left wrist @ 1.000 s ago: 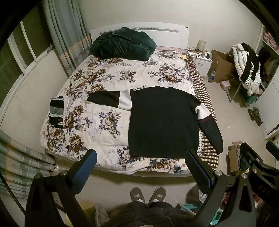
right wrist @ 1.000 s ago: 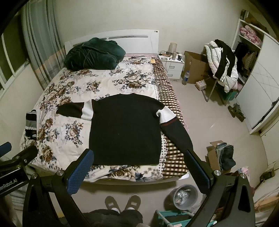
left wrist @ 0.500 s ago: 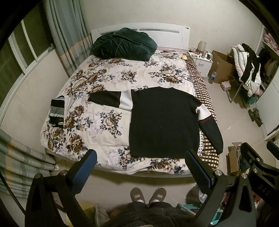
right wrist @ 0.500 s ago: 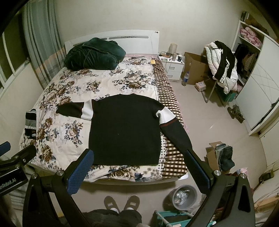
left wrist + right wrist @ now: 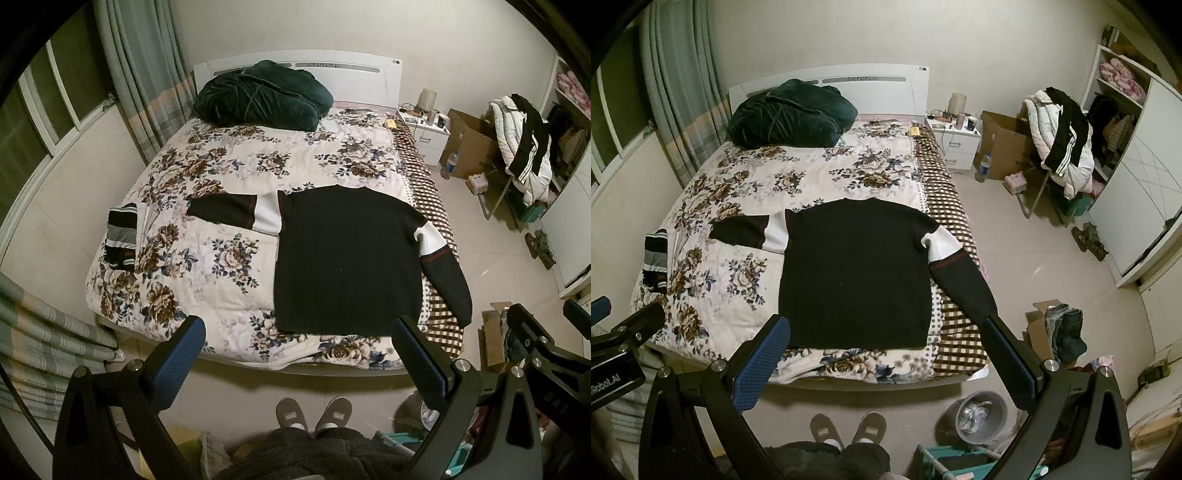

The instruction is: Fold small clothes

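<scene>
A black sweater (image 5: 347, 258) (image 5: 855, 273) with white and dark red bands on its sleeves lies flat on the floral bed cover (image 5: 207, 229) (image 5: 716, 273), hem toward me. Its left sleeve is folded short across the cover; its right sleeve hangs over the bed's checked edge. A striped folded garment (image 5: 120, 240) (image 5: 655, 258) rests at the bed's left side. My left gripper (image 5: 299, 354) and right gripper (image 5: 886, 350) are both open, held high above the floor before the bed's foot, touching nothing. The right gripper's body shows at the left wrist view's right edge.
A dark green bundle (image 5: 258, 98) lies at the headboard. A white nightstand (image 5: 955, 142), cardboard box (image 5: 1004, 149) and chair piled with clothes (image 5: 1060, 136) stand to the right. A grey bin (image 5: 979, 410) and the person's slippers (image 5: 847, 428) are on the floor below me.
Both views have drifted very slightly; the sweater and both grippers' openings are unchanged.
</scene>
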Tool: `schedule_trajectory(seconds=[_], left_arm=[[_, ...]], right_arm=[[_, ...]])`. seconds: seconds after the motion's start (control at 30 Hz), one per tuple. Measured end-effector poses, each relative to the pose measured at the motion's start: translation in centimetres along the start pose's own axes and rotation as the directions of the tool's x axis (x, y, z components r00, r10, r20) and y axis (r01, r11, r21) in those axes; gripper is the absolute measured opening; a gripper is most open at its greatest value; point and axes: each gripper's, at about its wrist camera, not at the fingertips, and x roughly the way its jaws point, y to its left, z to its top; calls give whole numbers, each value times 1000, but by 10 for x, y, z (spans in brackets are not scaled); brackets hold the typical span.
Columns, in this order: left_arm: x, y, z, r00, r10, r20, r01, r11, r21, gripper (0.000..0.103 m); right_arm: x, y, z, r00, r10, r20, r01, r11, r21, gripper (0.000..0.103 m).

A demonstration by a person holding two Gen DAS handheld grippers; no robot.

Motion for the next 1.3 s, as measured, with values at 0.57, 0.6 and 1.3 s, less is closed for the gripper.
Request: schedule_trajectory(seconds=[0.57, 0.6, 1.3], left_arm=[[31, 16, 33, 998, 30, 58, -31, 999, 8, 103], [43, 16, 39, 997, 37, 60, -38, 999, 14, 103], [452, -164, 77, 968, 110, -227, -82, 988, 130, 103]], right_arm=[[45, -11, -6, 999, 0, -52, 6, 993, 115, 103], [60, -15, -5, 998, 1, -59, 8, 989, 148, 103], [574, -335, -195, 976, 177, -129, 94, 197, 976, 103]])
